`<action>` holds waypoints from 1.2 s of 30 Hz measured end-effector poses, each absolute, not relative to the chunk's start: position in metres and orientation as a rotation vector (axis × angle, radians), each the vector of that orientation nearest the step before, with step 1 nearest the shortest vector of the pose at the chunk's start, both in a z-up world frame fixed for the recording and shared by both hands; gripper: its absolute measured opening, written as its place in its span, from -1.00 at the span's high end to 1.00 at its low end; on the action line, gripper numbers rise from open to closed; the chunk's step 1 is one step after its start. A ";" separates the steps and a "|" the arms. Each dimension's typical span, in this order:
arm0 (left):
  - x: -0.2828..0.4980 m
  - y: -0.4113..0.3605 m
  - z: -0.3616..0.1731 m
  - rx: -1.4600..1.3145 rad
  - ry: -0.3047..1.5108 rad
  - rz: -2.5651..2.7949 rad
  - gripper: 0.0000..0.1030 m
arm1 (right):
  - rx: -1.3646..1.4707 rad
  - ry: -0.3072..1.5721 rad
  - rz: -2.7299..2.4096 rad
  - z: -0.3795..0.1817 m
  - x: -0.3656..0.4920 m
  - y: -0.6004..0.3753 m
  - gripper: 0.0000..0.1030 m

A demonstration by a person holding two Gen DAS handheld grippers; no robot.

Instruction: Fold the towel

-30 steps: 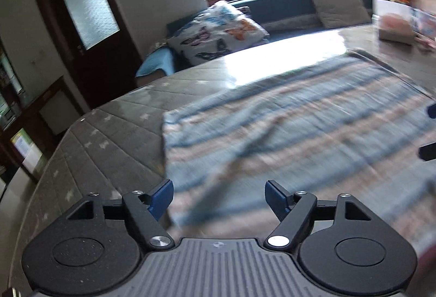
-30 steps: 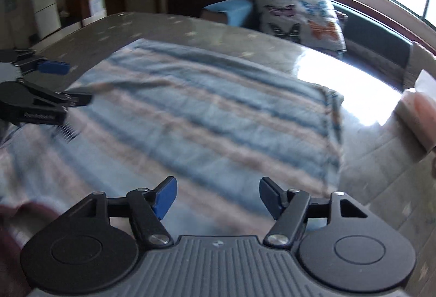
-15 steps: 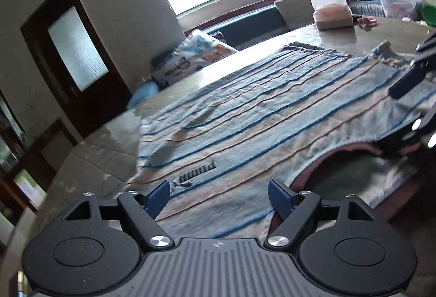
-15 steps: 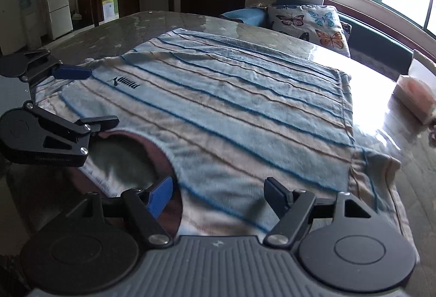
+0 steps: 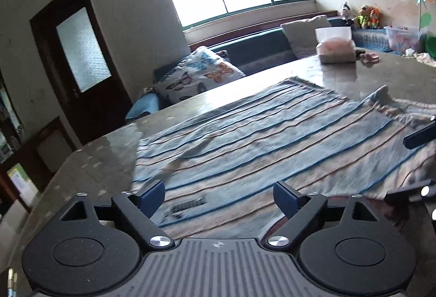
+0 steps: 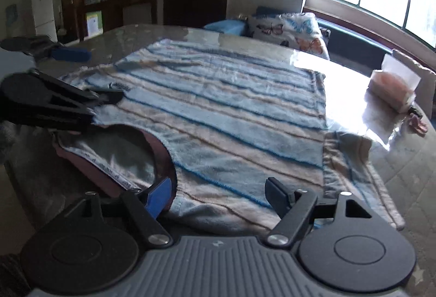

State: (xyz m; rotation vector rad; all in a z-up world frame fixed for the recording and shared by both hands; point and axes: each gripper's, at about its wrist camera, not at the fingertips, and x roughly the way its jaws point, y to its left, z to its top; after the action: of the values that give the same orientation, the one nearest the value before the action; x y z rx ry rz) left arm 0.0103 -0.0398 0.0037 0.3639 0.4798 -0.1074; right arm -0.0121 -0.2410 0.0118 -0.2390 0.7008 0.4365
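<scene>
Striped towel (image 6: pixel 234 117) is spread on the table (image 5: pixel 340 76); both open, empty grippers (image 5: pixel 219 194) (image 6: pixel 219 192) are poised; near corners must be gripped.

The towel (image 6: pixel 231 106) carries pale blue, beige and dark blue stripes. The far cushion (image 5: pixel 196 76) is white with blue and orange butterflies. The table (image 6: pixel 408 169) is grey-patterned.

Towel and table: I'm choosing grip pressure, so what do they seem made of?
The towel looks like soft terry or fleece: fuzzy, matte pile that sags in folds at the near edge. The table looks like polished stone or glass over a patterned top: hard and glossy, mirroring the window glare. Which one is unclear.
</scene>
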 end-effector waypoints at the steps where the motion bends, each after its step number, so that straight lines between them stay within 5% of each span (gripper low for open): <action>1: 0.013 -0.044 0.000 0.371 0.485 -0.109 -0.76 | -0.230 0.701 0.433 0.012 -0.013 -0.242 -0.52; 29: -0.001 -0.107 -0.017 0.457 0.485 -0.262 -0.82 | -0.146 0.680 0.236 0.010 -0.025 -0.299 -0.38; 36: -0.001 -0.113 -0.016 0.447 0.487 -0.270 -0.85 | -0.026 0.680 0.034 0.012 -0.008 -0.350 -0.20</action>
State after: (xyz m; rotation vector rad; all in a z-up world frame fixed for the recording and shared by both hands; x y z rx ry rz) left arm -0.0012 -0.1129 -0.0156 0.4467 0.4868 -0.2698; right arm -0.0078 -0.3498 0.0124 -0.0261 0.6795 0.0343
